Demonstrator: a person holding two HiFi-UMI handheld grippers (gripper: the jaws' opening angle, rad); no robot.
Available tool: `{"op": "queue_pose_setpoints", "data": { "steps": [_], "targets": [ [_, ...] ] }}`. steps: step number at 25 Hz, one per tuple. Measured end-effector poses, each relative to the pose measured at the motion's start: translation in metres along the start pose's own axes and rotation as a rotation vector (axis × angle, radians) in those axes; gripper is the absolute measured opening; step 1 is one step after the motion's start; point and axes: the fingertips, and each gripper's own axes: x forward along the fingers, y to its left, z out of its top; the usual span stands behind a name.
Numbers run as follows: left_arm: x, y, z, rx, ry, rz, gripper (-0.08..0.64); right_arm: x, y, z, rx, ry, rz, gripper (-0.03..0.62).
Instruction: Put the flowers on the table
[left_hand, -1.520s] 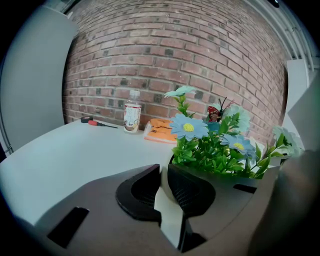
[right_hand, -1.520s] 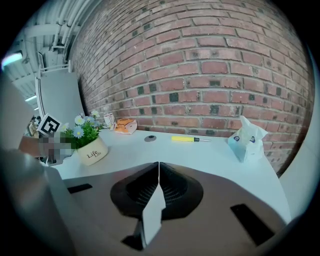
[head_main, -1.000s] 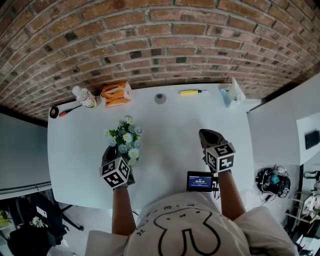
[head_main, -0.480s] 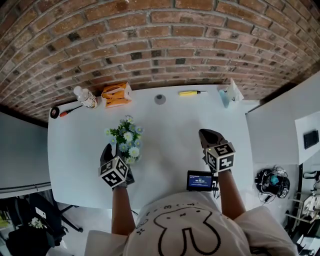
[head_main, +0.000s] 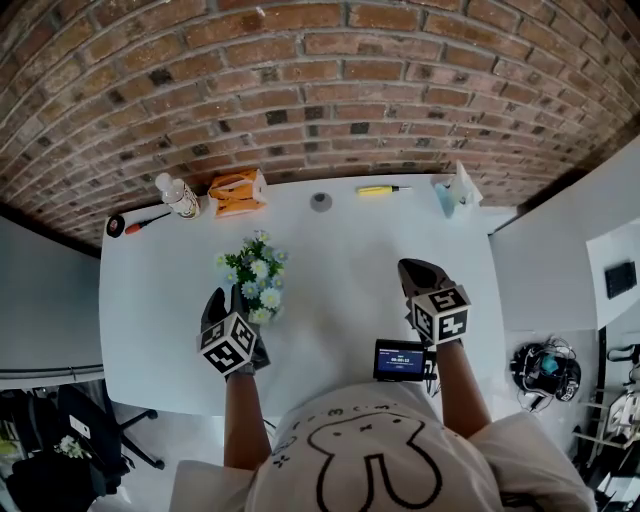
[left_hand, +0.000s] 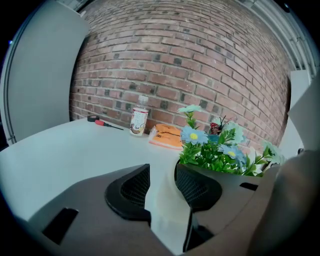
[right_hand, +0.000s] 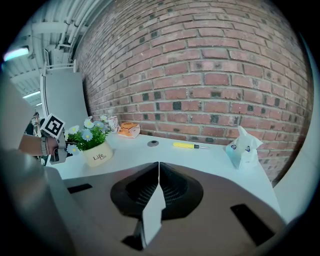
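Note:
A small white pot of blue and white flowers (head_main: 258, 284) stands upright on the white table (head_main: 340, 270), left of the middle. In the right gripper view the pot (right_hand: 97, 154) rests on the tabletop. My left gripper (head_main: 227, 301) sits just left of and behind the pot. Its jaws (left_hand: 162, 172) stand apart and are closing, with only bare table between them; the flowers (left_hand: 216, 150) rise beside its right jaw. My right gripper (head_main: 420, 272) hovers over the table's right half, shut and holding nothing (right_hand: 158, 167).
Along the brick wall lie a tape roll (head_main: 116, 226), a red screwdriver (head_main: 146, 221), a water bottle (head_main: 177, 195), an orange packet (head_main: 235, 190), a grey disc (head_main: 320, 200), a yellow screwdriver (head_main: 380, 188) and a white-blue pack (head_main: 456, 188). A small screen (head_main: 400, 361) sits at the near edge.
The left gripper's jaws have opened off the flower pot and the gripper has shifted slightly left. The pot stays standing on the table. The right gripper has not moved.

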Motion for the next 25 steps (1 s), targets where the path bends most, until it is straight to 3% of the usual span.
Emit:
{"op": "queue_pose_setpoints", "data": {
  "steps": [17,21,25],
  "targets": [
    [-0.047,-0.010,0.021,0.011,-0.099,-0.049,0.133,-0.041,0.023,0.026,-0.023,-0.107,0.000,0.018],
    [-0.059,-0.017,0.027,0.032,-0.135,-0.067,0.072,-0.052,0.026,0.025,-0.022,-0.120,-0.005,0.018],
    [-0.072,-0.025,0.031,0.104,-0.180,-0.074,0.017,-0.062,0.027,0.021,-0.019,-0.133,-0.014,0.018]
  ]
}}
